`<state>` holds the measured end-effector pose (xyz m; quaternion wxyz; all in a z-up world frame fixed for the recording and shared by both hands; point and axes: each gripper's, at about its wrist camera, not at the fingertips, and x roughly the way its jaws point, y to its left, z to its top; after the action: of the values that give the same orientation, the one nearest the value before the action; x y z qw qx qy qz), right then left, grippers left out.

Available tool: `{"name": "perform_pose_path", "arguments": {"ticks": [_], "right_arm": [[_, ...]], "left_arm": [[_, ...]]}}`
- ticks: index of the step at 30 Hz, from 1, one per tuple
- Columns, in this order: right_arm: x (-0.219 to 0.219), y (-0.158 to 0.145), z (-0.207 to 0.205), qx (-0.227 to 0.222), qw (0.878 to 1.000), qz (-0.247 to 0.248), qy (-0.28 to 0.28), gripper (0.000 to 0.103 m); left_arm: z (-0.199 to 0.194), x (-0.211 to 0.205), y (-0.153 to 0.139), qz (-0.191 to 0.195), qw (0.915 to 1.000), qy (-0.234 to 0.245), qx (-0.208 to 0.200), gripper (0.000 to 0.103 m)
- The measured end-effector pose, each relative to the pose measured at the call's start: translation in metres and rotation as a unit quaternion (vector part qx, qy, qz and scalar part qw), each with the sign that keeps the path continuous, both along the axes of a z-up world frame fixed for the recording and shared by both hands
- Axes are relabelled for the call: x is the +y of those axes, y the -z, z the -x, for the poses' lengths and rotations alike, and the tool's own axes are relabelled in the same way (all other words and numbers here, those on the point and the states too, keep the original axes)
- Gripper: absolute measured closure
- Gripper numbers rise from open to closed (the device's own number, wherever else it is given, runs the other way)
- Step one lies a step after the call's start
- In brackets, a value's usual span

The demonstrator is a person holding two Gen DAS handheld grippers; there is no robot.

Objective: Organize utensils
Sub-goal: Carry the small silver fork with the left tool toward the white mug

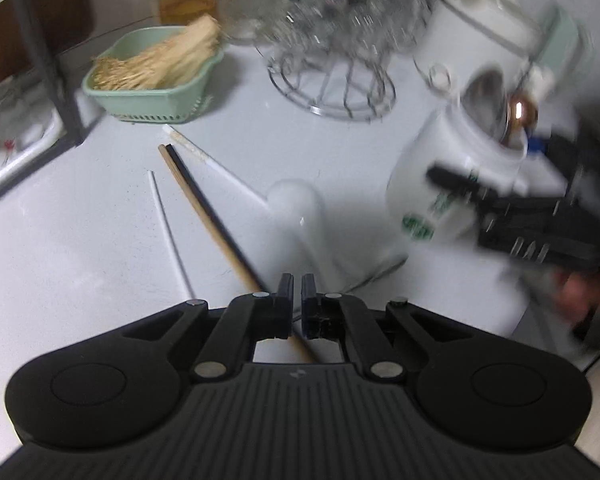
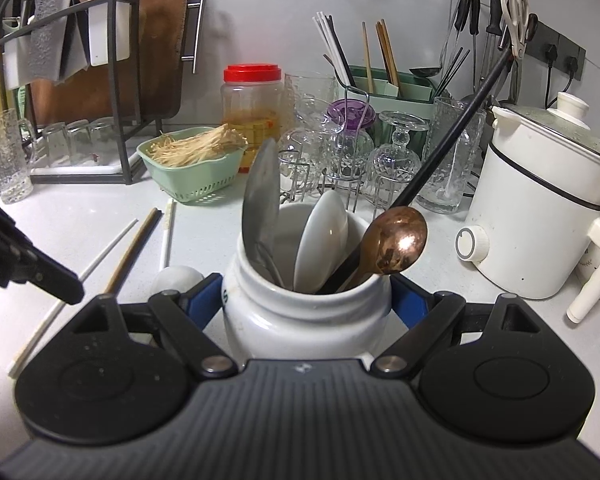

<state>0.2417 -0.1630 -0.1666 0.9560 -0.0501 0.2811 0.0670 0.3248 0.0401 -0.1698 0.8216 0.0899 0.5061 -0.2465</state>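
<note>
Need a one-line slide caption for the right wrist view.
Right gripper clamps a white jar holding a copper spoon, with loose chopsticks on the counter.

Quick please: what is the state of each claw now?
Left claw: closed on the wooden chopstick.
Right claw: closed around the white jar.

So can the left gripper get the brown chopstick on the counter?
Probably yes. The brown chopstick lies bare on the counter, running right under the left gripper. Nothing covers it, but its jaws are shut and must open first.
</note>
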Motion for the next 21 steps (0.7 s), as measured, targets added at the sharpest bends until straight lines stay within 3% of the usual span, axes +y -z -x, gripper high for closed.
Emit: {"name": "perform_pose_path", "arguments": {"ticks": [2,4,8,11,15,21], "right_arm": [[0.000,0.000,0.000,0.001,1.000,0.000,0.002,0.013],[0.000,0.000,-0.001,0.003,1.000,0.001,0.005,0.013],[0.002,-0.001,0.000,0.005,1.000,0.001,0.015,0.013],[0.002,-0.001,0.001,0.006,1.000,0.001,0.024,0.013],[0.003,-0.001,0.001,0.007,0.999,0.002,0.034,0.013],[0.005,0.000,0.000,0.007,0.999,0.005,0.043,0.013]], "left_arm": [[-0.002,0.001,0.006,-0.018,0.9993,0.031,0.003,0.097],[-0.007,0.007,0.014,-0.005,0.9985,0.048,0.027,0.096],[-0.018,0.028,0.029,0.036,0.9957,0.019,0.083,0.095],[-0.030,0.049,0.040,0.103,0.9840,-0.045,0.139,0.095],[-0.041,0.073,0.047,0.155,0.9661,-0.114,0.172,0.059],[-0.045,0.091,0.056,0.204,0.9404,-0.165,0.216,0.059]]}}
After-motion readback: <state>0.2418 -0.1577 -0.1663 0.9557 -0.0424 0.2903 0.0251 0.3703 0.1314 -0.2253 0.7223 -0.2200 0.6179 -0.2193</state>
